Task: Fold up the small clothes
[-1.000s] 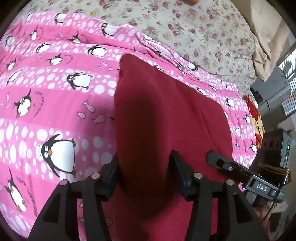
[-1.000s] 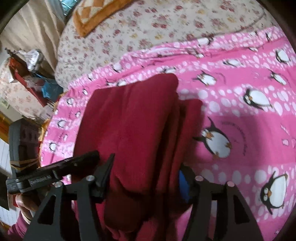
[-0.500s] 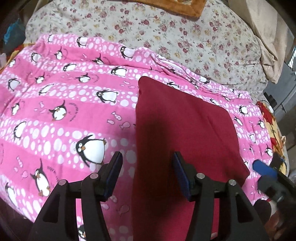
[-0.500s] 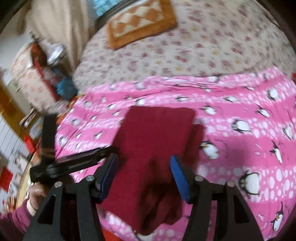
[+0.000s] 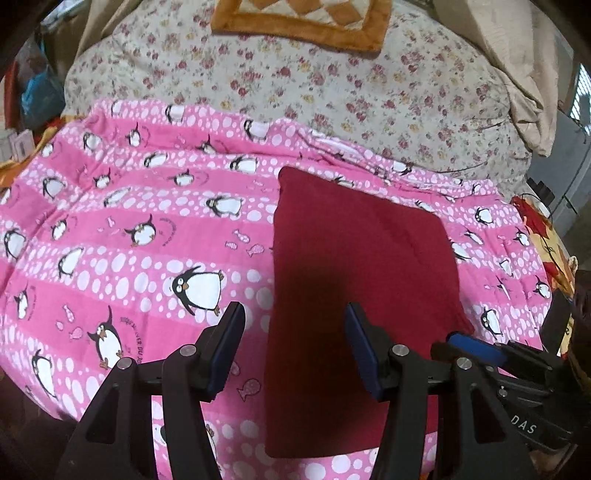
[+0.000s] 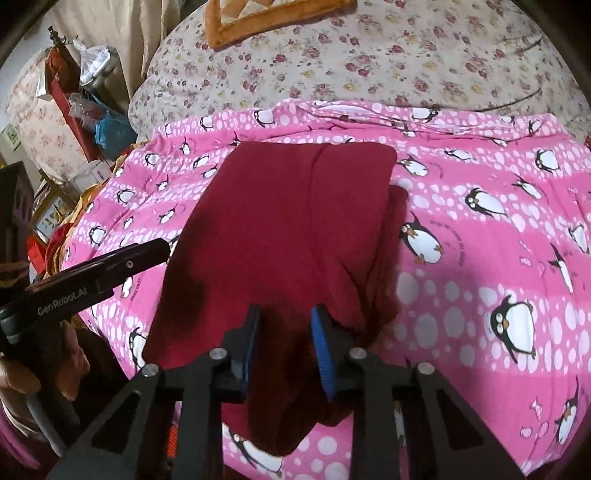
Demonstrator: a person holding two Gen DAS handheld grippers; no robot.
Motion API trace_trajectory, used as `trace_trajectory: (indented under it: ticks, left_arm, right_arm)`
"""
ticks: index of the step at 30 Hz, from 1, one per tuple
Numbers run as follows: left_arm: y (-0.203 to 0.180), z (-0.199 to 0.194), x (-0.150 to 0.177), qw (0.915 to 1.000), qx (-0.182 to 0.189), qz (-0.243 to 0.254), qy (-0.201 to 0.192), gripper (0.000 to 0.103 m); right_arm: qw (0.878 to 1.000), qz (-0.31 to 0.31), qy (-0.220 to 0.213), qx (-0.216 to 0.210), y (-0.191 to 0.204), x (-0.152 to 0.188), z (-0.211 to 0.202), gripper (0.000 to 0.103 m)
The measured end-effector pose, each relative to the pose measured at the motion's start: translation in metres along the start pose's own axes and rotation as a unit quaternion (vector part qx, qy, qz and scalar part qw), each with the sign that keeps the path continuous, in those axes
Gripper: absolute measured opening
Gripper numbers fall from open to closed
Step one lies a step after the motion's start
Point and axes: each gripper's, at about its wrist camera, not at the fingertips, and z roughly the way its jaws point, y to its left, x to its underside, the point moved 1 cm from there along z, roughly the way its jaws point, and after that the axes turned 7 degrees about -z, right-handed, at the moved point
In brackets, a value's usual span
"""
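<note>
A dark red garment (image 5: 354, 280) lies folded into a long rectangle on the pink penguin blanket (image 5: 129, 236). My left gripper (image 5: 295, 347) is open and empty, held above the garment's near left edge. In the right wrist view the garment (image 6: 288, 229) shows a folded top layer with a narrower layer sticking out on its right. My right gripper (image 6: 284, 343) stands half closed over the garment's near end; the cloth lies below and between the blue pads (image 6: 321, 350), and I cannot tell whether they pinch it. The left gripper also shows in the right wrist view (image 6: 92, 277).
The blanket covers a bed with a floral sheet (image 5: 332, 96) and an orange-bordered quilted pillow (image 5: 303, 22) at the far end. Cluttered shelves and bags (image 6: 74, 103) stand left of the bed. The bed edge is close below both grippers.
Both grippers let go of the garment and pulled back and up. The left jaws opened wide. The right jaws opened, then narrowed again over the garment's near end.
</note>
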Motion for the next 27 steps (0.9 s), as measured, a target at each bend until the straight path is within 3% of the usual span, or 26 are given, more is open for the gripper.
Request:
trace_trajectory:
  ticks: [10, 18, 22, 27]
  left_arm:
    - [-0.007, -0.025, 0.004, 0.999, -0.012, 0.012, -0.041, 0.036]
    - [-0.012, -0.041, 0.008, 0.9971, -0.025, 0.025, -0.068, 0.036]
    - [-0.014, -0.047, 0.009, 0.9964, -0.027, 0.028, -0.076, 0.036]
    - [-0.014, -0.051, 0.008, 0.9951, -0.042, 0.029, -0.085, 0.036]
  right_arm:
    - [0.997, -0.03, -0.028, 0.061, 0.022, -0.001, -0.034, 0.048]
    - [0.994, -0.016, -0.047, 0.095, 0.021, -0.006, -0.051, 0.059]
    - [0.992, -0.006, -0.055, 0.11, 0.02, -0.01, -0.056, 0.072]
    - [0.989, -0.016, -0.06, 0.137, 0.024, -0.015, -0.058, 0.078]
